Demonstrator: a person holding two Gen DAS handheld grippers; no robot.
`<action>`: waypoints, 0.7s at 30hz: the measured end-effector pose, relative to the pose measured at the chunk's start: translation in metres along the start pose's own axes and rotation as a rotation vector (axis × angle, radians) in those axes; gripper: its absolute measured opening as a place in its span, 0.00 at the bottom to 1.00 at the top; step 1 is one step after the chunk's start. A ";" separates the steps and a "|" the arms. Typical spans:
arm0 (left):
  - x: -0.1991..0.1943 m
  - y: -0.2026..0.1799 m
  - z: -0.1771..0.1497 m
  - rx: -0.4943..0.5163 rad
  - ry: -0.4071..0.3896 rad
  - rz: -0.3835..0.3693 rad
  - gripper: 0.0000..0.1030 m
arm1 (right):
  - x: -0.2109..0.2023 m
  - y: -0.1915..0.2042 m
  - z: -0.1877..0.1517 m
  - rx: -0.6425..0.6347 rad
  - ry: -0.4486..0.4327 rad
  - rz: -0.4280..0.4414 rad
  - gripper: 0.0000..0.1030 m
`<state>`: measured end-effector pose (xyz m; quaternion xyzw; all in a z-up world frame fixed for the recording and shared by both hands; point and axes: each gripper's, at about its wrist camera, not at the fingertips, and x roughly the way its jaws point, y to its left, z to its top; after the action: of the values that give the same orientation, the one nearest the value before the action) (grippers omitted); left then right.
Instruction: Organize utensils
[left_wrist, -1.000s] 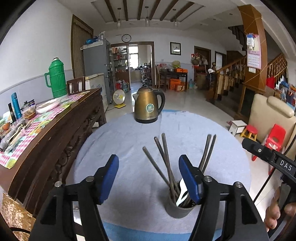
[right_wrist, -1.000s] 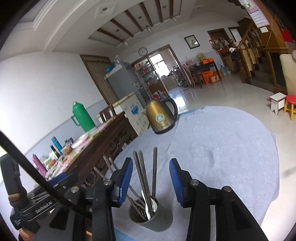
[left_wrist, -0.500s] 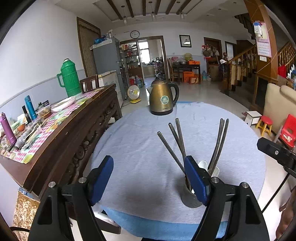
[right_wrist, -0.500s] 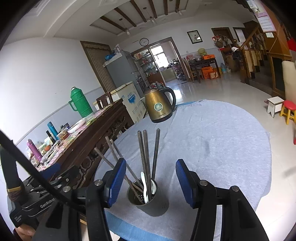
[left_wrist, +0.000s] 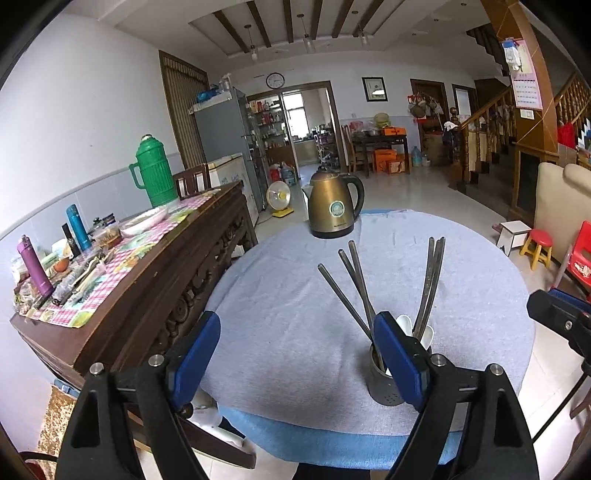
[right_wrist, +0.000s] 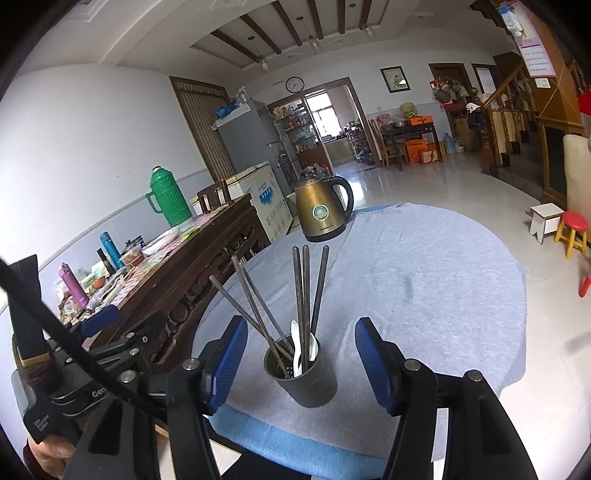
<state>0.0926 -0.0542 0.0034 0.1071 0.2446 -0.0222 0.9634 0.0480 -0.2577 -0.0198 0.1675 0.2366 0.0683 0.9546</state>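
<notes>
The utensil holder (right_wrist: 306, 373) stands upright near the front edge of the round, cloth-covered worktop (right_wrist: 424, 280), with the dark chopsticks (right_wrist: 306, 291) fanned out of it and white spoons (right_wrist: 294, 345) tucked among them. The right tool (right_wrist: 297, 363) frames the holder, its jaws opening and its pads clear of the walls, gripping nothing. The left tool (left_wrist: 295, 354) is also empty, its jaws opening over bare cloth, with the holder just behind its right pad.

The main risk, as I judge it, is a tip-over: the holder is narrow, loaded with long leaning sticks, and close to the front edge, so a pad brushing the chopsticks or the rim as either tool pulls away could lever it toward that edge. The left tool's right pad looks nearest to doing that. The gold kettle (left_wrist: 334, 206) at the far edge is well apart from all this.

Compared with a second ago, both tools have widened and backed off toward the front edge; the holder then sat deep between the right tool's pads, and more of the worktop now shows.
</notes>
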 end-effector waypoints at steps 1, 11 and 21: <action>-0.003 0.000 0.000 0.002 -0.007 0.003 0.84 | -0.003 0.000 -0.001 -0.002 -0.001 0.001 0.63; -0.027 0.004 0.000 0.007 -0.054 0.035 0.88 | -0.034 0.010 -0.009 -0.026 -0.036 -0.003 0.68; -0.040 0.019 -0.008 -0.024 -0.070 0.068 0.94 | -0.044 0.033 -0.010 -0.076 -0.037 -0.019 0.70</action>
<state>0.0557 -0.0339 0.0192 0.1031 0.2070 0.0099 0.9728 0.0026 -0.2327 0.0023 0.1302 0.2176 0.0649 0.9651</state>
